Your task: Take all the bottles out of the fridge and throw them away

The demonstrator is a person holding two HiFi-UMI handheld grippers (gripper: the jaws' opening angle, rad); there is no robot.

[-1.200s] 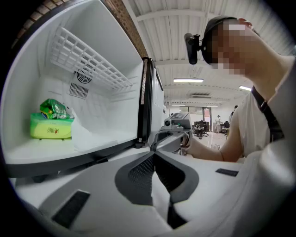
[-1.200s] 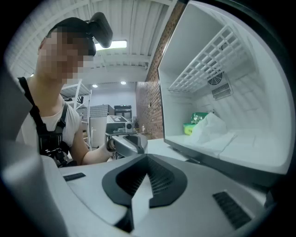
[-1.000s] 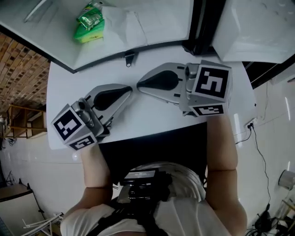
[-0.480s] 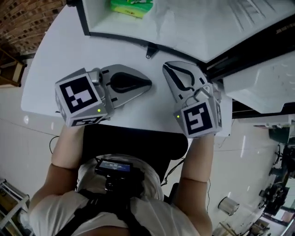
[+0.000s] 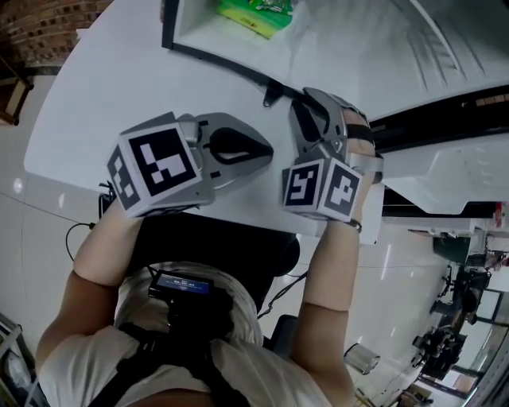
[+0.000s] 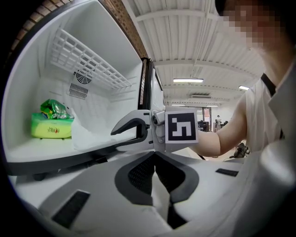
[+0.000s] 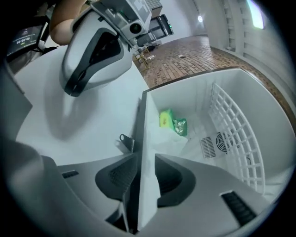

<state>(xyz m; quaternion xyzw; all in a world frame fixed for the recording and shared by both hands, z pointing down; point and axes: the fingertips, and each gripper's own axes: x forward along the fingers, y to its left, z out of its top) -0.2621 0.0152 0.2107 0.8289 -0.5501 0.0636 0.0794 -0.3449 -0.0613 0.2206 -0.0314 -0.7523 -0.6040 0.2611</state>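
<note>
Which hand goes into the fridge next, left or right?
Right, likely. The right gripper straddles the edge of the fridge wall, and its fingers have just been opening. The left gripper is shut, farther back. Inside, only a green packet shows.

Fridge, green packet: off-frame above

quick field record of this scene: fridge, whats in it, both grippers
fridge: white, open, wire rack inside
contents: one green packet
bottles: none in view
left gripper: jaws together, nothing between them, outside the fridge
right gripper: jaws apart and just been opening, astride the fridge edge, not clamped on it
</note>
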